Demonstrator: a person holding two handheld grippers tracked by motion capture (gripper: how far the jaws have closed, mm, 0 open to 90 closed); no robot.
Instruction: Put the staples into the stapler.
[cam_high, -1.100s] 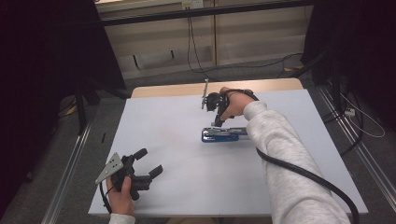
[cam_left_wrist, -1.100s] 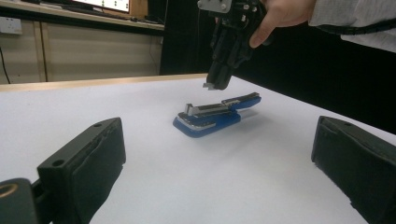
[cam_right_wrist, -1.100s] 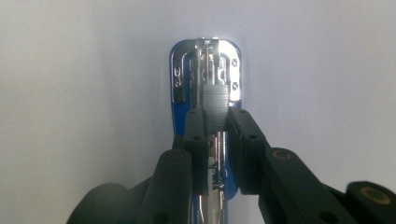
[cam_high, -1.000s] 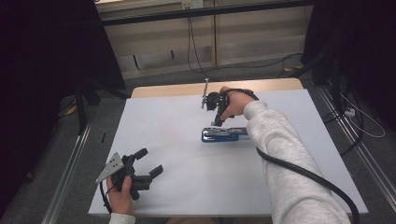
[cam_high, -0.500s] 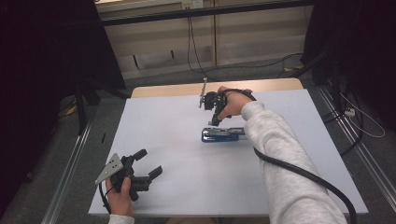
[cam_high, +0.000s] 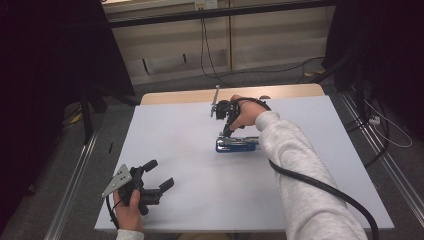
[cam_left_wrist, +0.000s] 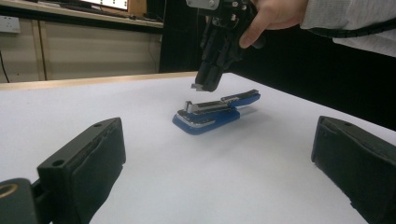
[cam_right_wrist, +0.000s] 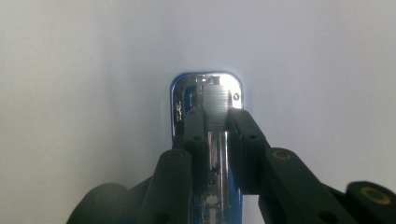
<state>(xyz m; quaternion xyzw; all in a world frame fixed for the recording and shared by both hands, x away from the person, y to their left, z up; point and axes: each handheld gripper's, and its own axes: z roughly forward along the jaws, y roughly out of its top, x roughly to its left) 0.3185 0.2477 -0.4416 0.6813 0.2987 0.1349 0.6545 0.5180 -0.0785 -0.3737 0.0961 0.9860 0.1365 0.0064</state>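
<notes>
We see the right gripper (cam_high: 226, 131) pointing down just above the head end of the blue stapler (cam_high: 238, 144), its 2 jaws drawn to a narrow gap and holding nothing; in the right gripper view (cam_right_wrist: 217, 126) they frame the stapler's (cam_right_wrist: 208, 112) metal top strip, and in the left gripper view the tips (cam_left_wrist: 201, 86) hang apart from the stapler (cam_left_wrist: 215, 111); the stapler lies flat on the white table (cam_high: 190, 150), right of its middle; the left gripper (cam_high: 156, 176) sits well apart from the stapler, near the table's front left corner, its 2 jaws spread wide and empty, held in the person's left hand (cam_high: 127, 207); a black cable (cam_high: 320, 187) trails along the grey sleeve (cam_high: 295, 160) beside the stapler.
</notes>
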